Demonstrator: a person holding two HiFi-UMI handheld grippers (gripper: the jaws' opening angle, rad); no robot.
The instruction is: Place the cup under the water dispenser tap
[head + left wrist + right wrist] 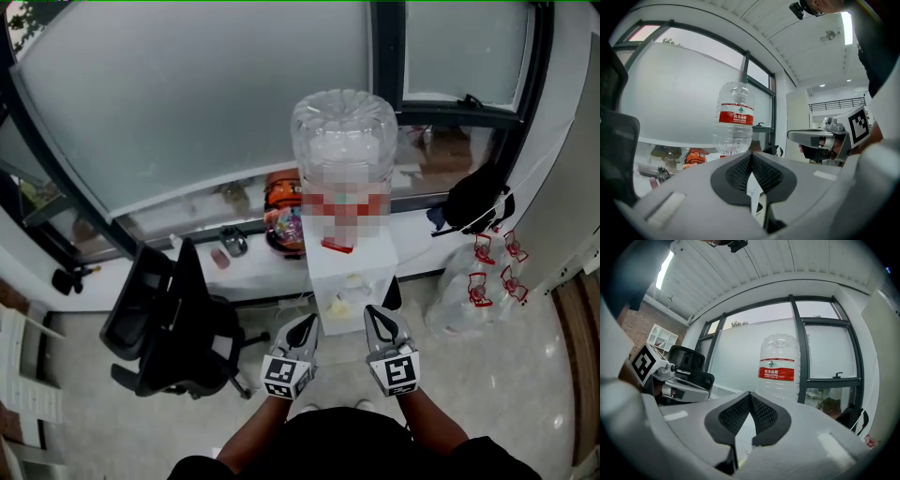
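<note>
Left gripper and right gripper level before water dispenser, fingers of both pressed together, holding nothing. Possible cup, pale shape in tap recess, too small to confirm. Likely light, thin-walled, crushable: take mid-wall, gently.

Grey left gripper, right gripper, black top

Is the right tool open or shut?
Shut. In the right gripper view the right tool has its dark pads meeting at the tips, with nothing between them.
</note>
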